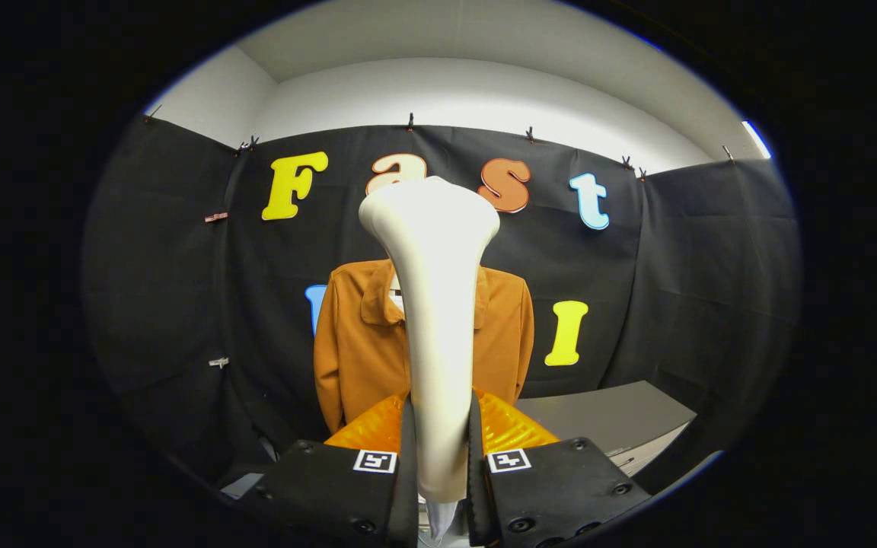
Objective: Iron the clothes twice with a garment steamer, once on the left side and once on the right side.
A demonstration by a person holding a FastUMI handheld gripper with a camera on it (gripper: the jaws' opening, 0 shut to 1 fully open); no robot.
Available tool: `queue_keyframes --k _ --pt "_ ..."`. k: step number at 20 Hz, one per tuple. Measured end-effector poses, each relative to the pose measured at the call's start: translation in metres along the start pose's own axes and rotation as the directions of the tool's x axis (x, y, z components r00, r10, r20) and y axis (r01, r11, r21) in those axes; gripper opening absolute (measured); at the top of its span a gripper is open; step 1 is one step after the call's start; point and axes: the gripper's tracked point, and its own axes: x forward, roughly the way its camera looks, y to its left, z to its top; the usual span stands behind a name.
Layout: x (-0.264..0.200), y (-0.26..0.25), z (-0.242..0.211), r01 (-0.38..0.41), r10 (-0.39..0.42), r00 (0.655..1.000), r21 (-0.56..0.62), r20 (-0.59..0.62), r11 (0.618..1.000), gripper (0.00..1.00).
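Steamer in hand, shirt waiting ahead.

Gripper view: the tongs (440, 449) are clamped on the steamer (438, 304), both fingers pressing its handle, head upright and held well short of the shirt (355, 342). That shirt hangs on the booth's black wall beyond the fingers, collar up, partly hidden behind the steamer. By my read no pass has started (neither left side nor right looks touched), so both strokes are left. A grey tabletop (613, 418) sits low beside the shirt; nothing stands between steamer and cloth.
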Motion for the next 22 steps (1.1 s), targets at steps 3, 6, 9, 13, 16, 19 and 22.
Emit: queue_keyframes --k 3,6,9,13,16,19,22 --pt "0.0020 0.0025 -0.0034 -0.006 0.006 1.000 0.001 -0.006 1.000 0.28" --pt "0.0022 0.0038 -0.0058 -0.005 0.005 1.000 0.000 -0.010 1.000 0.29" --pt "0.0017 0.0057 -0.0067 -0.011 0.011 1.000 0.002 -0.011 1.000 0.29" --pt "0.0006 0.0042 -0.0046 -0.011 0.011 1.000 0.007 -0.005 1.000 0.29" --pt "0.0006 0.0034 -0.0050 -0.015 0.015 1.000 0.008 -0.003 1.000 0.29" --pt "-0.0012 0.0018 -0.0079 -0.016 0.016 1.000 0.006 -0.005 1.000 0.29" --pt "-0.0019 0.0015 -0.0088 -0.016 0.016 1.000 0.007 -0.005 1.000 0.29"
